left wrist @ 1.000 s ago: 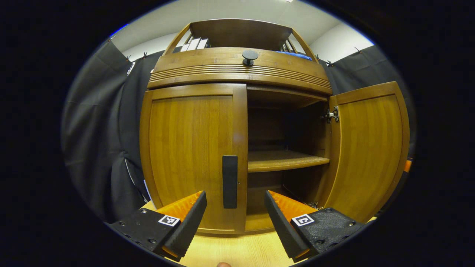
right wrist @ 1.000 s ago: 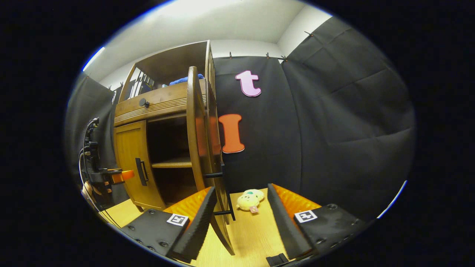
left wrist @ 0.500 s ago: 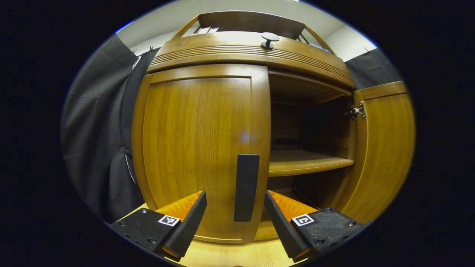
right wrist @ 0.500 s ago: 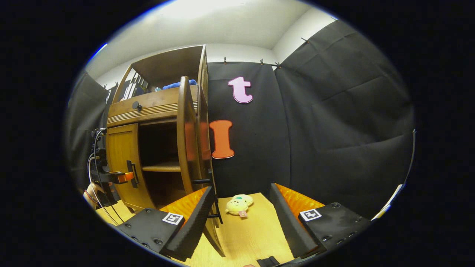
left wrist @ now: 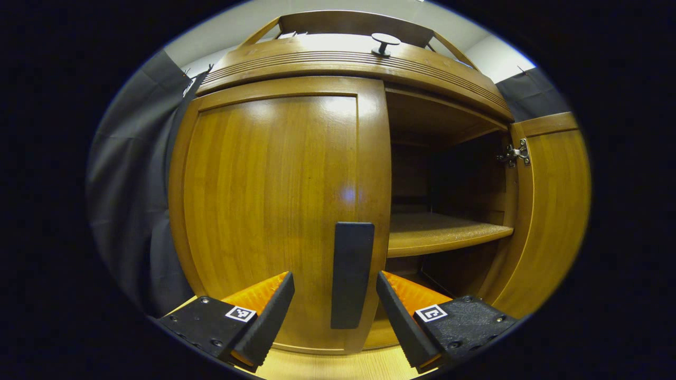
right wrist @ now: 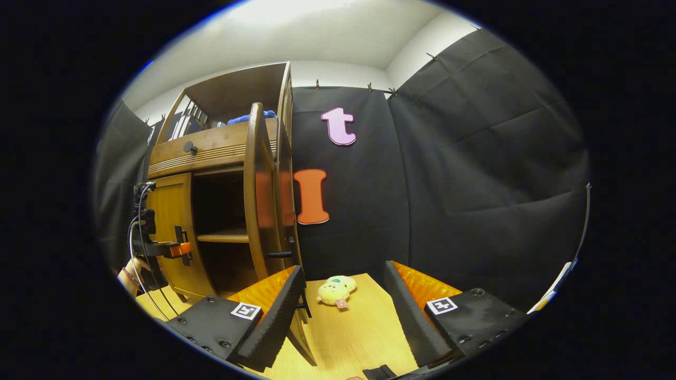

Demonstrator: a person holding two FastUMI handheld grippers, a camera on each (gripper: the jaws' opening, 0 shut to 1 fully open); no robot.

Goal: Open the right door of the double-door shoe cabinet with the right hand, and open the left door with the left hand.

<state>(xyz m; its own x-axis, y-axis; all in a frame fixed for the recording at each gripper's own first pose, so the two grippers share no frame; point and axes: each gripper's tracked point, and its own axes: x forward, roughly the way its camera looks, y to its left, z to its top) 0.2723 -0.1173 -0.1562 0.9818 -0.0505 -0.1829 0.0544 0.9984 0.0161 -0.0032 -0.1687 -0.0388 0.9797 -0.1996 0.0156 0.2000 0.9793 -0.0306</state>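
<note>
— Well, what does the left gripper view show?
— The left gripper (left wrist: pixel 334 311) faces the closed left door (left wrist: pixel 274 211), fingers spread, its black handle (left wrist: pixel 351 274) between them, untouched.

— And the right gripper view?
— The right gripper (right wrist: pixel 343 311) is spread and empty; the right door (right wrist: pixel 259 195) stands swung open ahead-left of it, a plush toy (right wrist: pixel 335 290) just beyond its fingertips.

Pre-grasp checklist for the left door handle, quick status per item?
1. Right door swung open: ok.
2. Left door shut, awaiting pull: ok.
3. Left gripper open: ok.
4. Handle between its fingers: ok, centred.
5. Fingers touching handle: cannot tell; a gap shows on each side.
6. Right gripper open, holding nothing, right door handle released: ok.
</note>
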